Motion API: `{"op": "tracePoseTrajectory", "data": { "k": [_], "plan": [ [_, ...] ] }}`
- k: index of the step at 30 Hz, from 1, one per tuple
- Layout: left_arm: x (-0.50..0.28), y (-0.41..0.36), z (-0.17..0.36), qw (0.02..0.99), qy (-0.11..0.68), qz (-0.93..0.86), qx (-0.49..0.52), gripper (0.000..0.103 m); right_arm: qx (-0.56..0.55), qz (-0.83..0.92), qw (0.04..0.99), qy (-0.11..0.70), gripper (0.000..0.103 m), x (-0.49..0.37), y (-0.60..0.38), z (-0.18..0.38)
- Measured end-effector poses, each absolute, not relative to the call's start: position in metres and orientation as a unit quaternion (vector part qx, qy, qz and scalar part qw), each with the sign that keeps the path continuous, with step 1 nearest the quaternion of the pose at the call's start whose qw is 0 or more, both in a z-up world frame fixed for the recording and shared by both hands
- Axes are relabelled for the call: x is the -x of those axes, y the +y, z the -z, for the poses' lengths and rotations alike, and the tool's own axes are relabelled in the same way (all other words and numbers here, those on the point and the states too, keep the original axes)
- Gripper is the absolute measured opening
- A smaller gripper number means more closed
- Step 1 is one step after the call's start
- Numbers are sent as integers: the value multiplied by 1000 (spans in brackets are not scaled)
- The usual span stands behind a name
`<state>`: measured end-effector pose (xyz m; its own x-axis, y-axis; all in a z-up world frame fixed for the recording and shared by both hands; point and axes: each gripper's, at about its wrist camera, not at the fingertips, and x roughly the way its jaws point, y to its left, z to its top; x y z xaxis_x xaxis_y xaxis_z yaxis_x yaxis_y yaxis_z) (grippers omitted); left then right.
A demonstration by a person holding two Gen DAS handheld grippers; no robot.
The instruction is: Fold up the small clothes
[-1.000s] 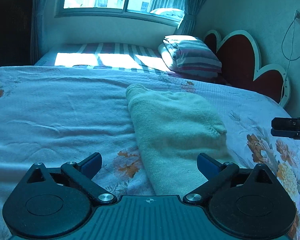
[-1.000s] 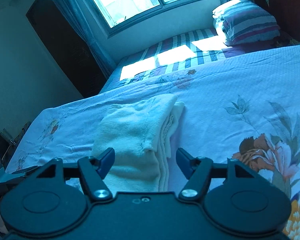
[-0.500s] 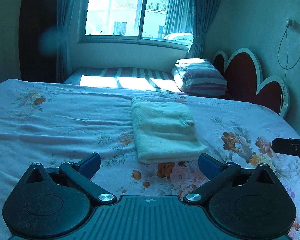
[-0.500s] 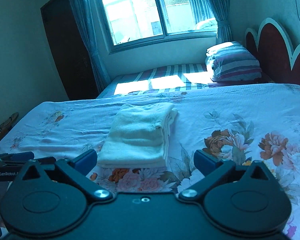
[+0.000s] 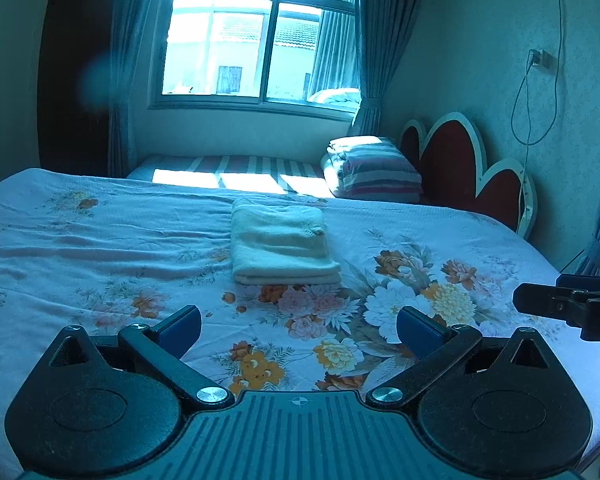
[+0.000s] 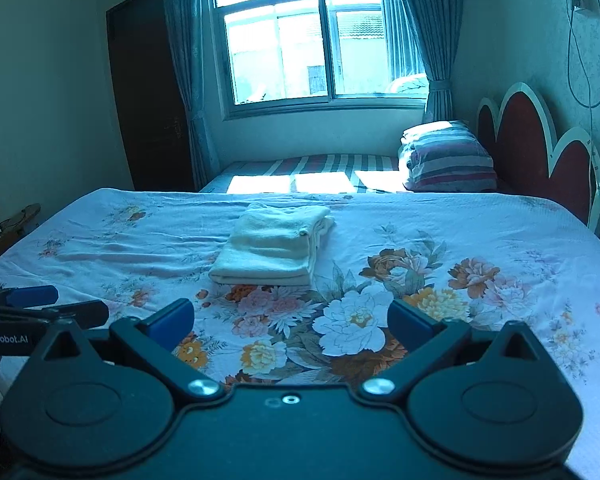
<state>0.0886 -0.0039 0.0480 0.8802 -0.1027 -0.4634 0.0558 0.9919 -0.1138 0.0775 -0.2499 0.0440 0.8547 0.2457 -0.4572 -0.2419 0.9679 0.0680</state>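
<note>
A pale cream garment [image 5: 282, 246] lies folded into a neat rectangle on the floral bedsheet [image 5: 100, 248], in the middle of the bed; it also shows in the right wrist view [image 6: 272, 246]. My left gripper [image 5: 298, 326] is open and empty, held back from the garment over the bed's near part. My right gripper [image 6: 290, 320] is open and empty, likewise well short of the garment. The right gripper shows at the right edge of the left wrist view [image 5: 568, 306]. The left gripper shows at the left edge of the right wrist view [image 6: 40, 306].
A striped folded quilt [image 5: 374, 170] lies at the far right by a red scalloped headboard [image 5: 464, 164]. A second striped bed [image 5: 236, 168] stands under the window [image 5: 260, 40]. A dark door [image 6: 148, 96] is at the left. A cable [image 5: 536, 96] hangs on the right wall.
Both grippers have pulled back and up from the folded garment, which now looks smaller and farther away. The garment has stayed in place. Both grippers stay open.
</note>
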Motion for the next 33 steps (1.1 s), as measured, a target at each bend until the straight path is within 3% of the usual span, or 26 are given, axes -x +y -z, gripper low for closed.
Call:
{"op": "tracePoseTrajectory", "data": {
  "k": [33],
  "plan": [
    [-72, -16, -70, 974, 217, 52, 33, 103, 3, -109, 972, 209, 103, -41, -248, -50]
  ]
}}
